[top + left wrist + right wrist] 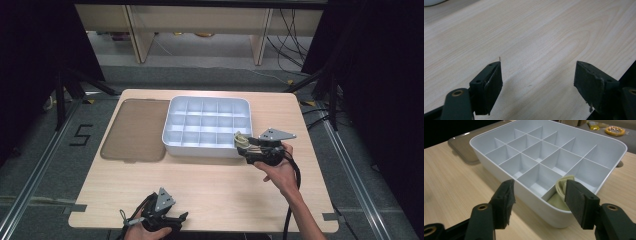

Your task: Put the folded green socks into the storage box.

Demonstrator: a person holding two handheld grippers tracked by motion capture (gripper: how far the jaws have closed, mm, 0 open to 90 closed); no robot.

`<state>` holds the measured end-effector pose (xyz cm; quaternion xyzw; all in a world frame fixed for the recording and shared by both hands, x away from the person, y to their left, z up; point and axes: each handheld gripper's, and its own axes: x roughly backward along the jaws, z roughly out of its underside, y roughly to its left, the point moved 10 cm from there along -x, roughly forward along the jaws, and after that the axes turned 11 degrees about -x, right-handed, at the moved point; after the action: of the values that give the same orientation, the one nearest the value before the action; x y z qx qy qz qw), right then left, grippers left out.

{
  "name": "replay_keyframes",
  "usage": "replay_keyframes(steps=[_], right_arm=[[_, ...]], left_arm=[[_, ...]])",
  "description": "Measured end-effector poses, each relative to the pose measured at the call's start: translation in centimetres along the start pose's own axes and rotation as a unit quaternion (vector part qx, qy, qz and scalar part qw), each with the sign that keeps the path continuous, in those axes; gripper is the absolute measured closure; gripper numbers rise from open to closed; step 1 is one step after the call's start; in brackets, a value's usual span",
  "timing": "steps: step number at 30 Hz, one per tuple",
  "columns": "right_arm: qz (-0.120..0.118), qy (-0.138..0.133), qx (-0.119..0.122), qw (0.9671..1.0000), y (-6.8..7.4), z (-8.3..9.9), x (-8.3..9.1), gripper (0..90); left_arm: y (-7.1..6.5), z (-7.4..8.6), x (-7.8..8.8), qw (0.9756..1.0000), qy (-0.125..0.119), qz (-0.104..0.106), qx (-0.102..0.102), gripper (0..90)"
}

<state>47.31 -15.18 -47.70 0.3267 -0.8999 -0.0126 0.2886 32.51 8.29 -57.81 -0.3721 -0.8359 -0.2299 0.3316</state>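
A white tray (209, 98) divided into several compartments stands at the middle of the wooden table. A soft beige piece (241, 139) lies in its near right corner compartment. My right gripper (245, 145) hovers at that corner, held by a hand from the right. In the right gripper view its jaws (540, 186) stand open in front of the tray's wall (486, 160), and the beige piece (560, 187) rests in the compartment behind the right jaw, with nothing pressed between the pads. My left gripper (179, 220) sits at the table's front edge, open (537, 67) over bare wood.
A flat brownish lid (135, 130) lies on the table to the left of the tray, also seen in the right gripper view (461, 145). Bare wood stretches between the tray and the front edge. Dark stands and cables flank the table.
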Motion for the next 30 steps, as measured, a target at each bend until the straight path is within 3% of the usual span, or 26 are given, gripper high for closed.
replay_keyframes(steps=[6, 7, 8, 9, 11, 12, 13, 18, 19, 21, 22, 27, 29, 30], right_arm=[[-0.008, 0.008, -0.003, 0.9999, 0.8, 0.7, 0.4, 38.8], [-0.01, 0.011, 0.005, 0.9999, 1.0, 0.9, 0.4, 37.9], [-0.01, 0.011, 0.005, 0.9999, 1.0, 0.9, 0.4, 37.9], [-0.005, 0.009, -0.003, 0.9999, 1.2, 1.0, 0.5, 37.6], [-0.008, 0.008, 0.003, 0.9999, 1.5, 1.1, 0.6, 37.6], [-0.012, 0.011, 0.007, 0.9998, 1.6, 1.3, 0.7, 37.4], [-0.011, 0.014, 0.006, 0.9998, 1.7, 1.5, 0.8, 37.3], [-0.017, 0.017, 0.012, 0.9996, 2.0, 2.0, 1.0, 36.5], [-0.018, 0.021, 0.001, 0.9996, 2.2, 2.3, 1.1, 36.2], [-0.022, 0.018, 0.015, 0.9995, 2.1, 2.4, 1.1, 35.6], [-0.02, 0.023, 0.001, 0.9995, 2.3, 2.6, 1.1, 35.1], [-0.026, 0.025, 0.01, 0.9993, 2.2, 3.2, 1.2, 33.7], [-0.029, 0.033, -0.002, 0.999, 2.6, 3.7, 1.4, 32.9], [-0.031, 0.03, 0.009, 0.999, 2.5, 3.7, 1.3, 32.4]], left_arm=[[0.1, 0.0, 0.0, 1.0, 0.0, -0.001, -0.003, 22.1], [0.0, -0.3, -0.2, 0.9998, -0.016, -0.005, 0.015, 22.1], [0.0, -0.3, -0.1, 0.9998, -0.013, -0.004, 0.012, 22.1], [0.1, 0.0, 0.1, 1.0, 0.0, -0.001, -0.005, 22.1], [0.1, 0.0, 0.1, 1.0, -0.001, -0.001, -0.003, 22.0], [0.0, -0.4, -0.2, 0.9997, -0.018, -0.006, 0.017, 22.0], [-0.1, -0.5, -0.2, 0.9994, -0.023, -0.005, 0.024, 22.0], [0.0, -0.4, -0.1, 0.9996, -0.019, -0.006, 0.022, 21.7], [0.0, -0.4, -0.1, 0.9996, -0.019, -0.006, 0.02, 21.5], [0.0, -0.4, -0.2, 0.9995, -0.02, -0.007, 0.022, 21.3], [0.0, -0.4, -0.2, 0.9995, -0.021, -0.007, 0.023, 21.3], [-0.1, -0.4, -0.2, 0.9992, -0.022, -0.007, 0.033, 21.0], [0.0, -0.4, -0.2, 0.9992, -0.022, -0.01, 0.033, 21.0], [-0.1, -0.4, -0.2, 0.9993, -0.021, -0.008, 0.031, 20.9]])
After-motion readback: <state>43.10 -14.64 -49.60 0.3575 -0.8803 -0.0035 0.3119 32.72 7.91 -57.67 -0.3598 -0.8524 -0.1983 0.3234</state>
